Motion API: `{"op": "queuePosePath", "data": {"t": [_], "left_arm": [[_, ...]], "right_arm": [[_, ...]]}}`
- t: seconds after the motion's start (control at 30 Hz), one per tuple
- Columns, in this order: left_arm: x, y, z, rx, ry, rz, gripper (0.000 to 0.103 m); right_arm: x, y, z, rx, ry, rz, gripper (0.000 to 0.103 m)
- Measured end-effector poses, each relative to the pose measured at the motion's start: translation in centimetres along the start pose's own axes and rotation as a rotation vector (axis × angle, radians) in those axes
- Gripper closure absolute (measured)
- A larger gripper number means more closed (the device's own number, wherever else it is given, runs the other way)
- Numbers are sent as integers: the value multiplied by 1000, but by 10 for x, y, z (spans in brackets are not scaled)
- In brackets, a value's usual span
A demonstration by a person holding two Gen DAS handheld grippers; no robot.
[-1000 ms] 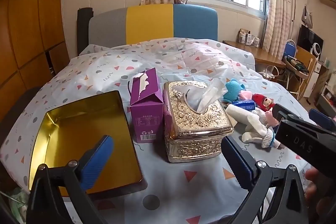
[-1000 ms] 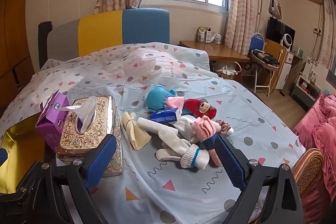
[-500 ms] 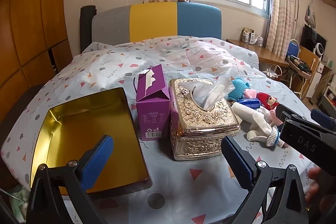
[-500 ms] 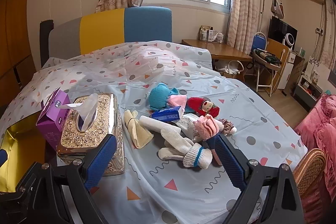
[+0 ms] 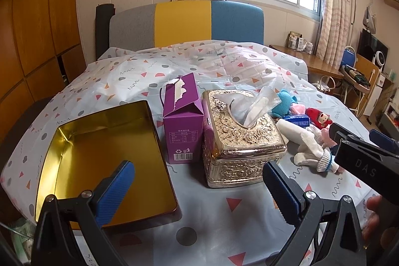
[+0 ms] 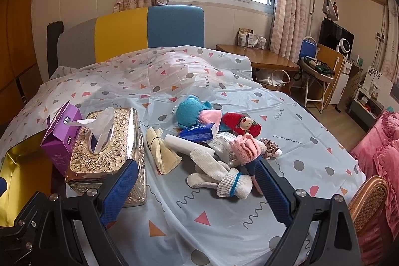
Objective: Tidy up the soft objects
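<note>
Both grippers empty, fingers wide apart: left gripper (image 5: 198, 187) sat near the open gold tin (image 5: 104, 156), prob. the drop spot; right gripper (image 6: 197, 187) faced the soft-toy/sock pile (image 6: 219, 141) on the bed (image 6: 286, 141), right of the tissue box (image 6: 107, 153).

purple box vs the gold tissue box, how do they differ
The purple box is plain cardboard, tall and narrow, with its top torn open. The gold tissue box is ornate embossed metal, low and wide, with a tissue sticking out of its slot. Both stand upright, side by side on the patterned sheet, right of the gold tin.
</note>
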State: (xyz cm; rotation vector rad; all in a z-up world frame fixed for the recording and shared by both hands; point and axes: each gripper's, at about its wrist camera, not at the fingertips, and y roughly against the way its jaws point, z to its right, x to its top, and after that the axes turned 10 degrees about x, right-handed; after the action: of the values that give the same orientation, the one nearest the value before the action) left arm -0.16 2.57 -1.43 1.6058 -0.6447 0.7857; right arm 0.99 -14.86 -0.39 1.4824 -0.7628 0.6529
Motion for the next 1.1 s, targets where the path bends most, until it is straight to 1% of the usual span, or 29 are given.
{"op": "queuePosePath", "data": {"t": [0.23,0.57,0.77,1.1], "left_arm": [[0,0,-2,-7,9,0,0],[-1,1,-1,-22,8,-3,0],[-2,2,2,-45,2,-8,0],[-3,0,5,-49,-13,-19,0]], "right_arm": [[1,1,7,-6,-4,2,7],[4,-2,26,-32,-27,-4,7],[8,-7,43,-47,-62,-7,7],[9,-12,72,-79,-117,-11,7]]}}
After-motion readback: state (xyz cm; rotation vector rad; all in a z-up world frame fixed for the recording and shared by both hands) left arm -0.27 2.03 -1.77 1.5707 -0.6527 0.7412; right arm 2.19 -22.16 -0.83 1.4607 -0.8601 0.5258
